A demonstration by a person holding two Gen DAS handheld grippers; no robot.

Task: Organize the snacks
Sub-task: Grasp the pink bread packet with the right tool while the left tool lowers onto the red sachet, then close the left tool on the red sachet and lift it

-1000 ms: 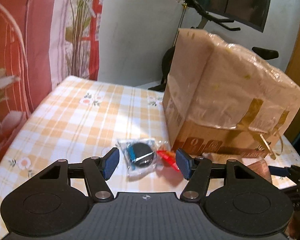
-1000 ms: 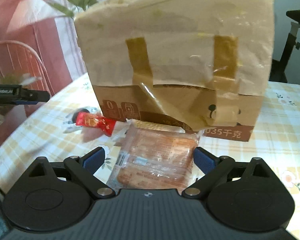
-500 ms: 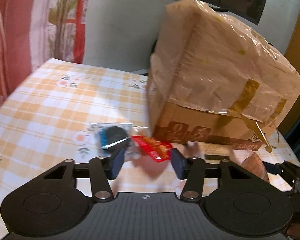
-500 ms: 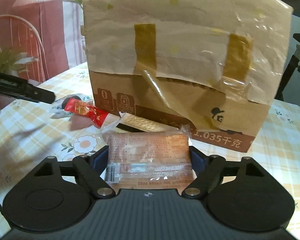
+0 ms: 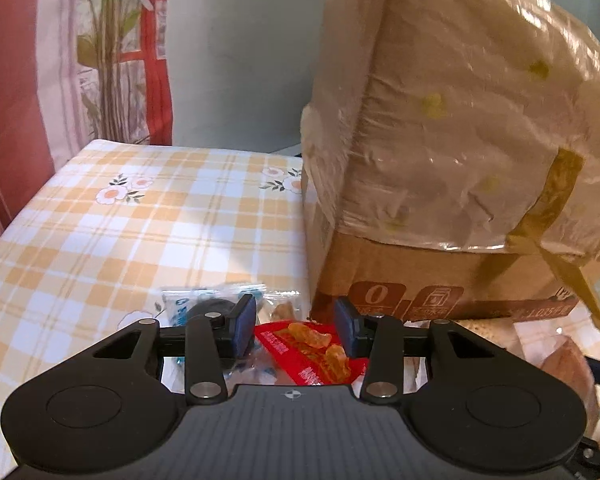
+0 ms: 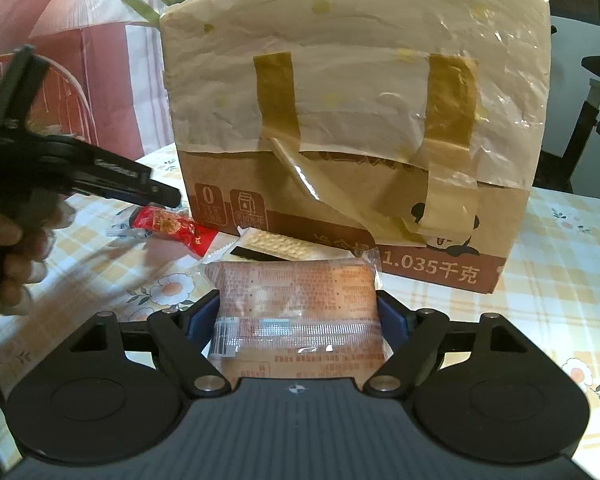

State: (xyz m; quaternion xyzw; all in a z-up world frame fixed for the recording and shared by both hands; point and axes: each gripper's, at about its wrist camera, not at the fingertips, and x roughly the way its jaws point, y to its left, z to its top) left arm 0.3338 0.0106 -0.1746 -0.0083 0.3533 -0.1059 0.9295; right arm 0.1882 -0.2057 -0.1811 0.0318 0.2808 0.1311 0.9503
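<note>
Closing my left tongs [image 5: 296,330] around the red packet [image 5: 312,350], not yet gripping, tilted down; right tongs [image 6: 298,318] now clamp the biscuit pack [image 6: 296,304].

cardboard box [image 6: 352,120]: 1 | red snack packet [image 5: 312,350]: 1 | blue-and-clear packet with dark round snack [image 5: 204,308]: 1 | orange-brown wrapped cake pack [image 6: 300,312]: 1 | pale cracker packet [image 6: 276,246]: 1 | snack packets in all: 4 | grippers: 2, left gripper [image 5: 296,326], right gripper [image 6: 300,316] | checked-cloth bench [image 5: 140,220]: 1
</note>
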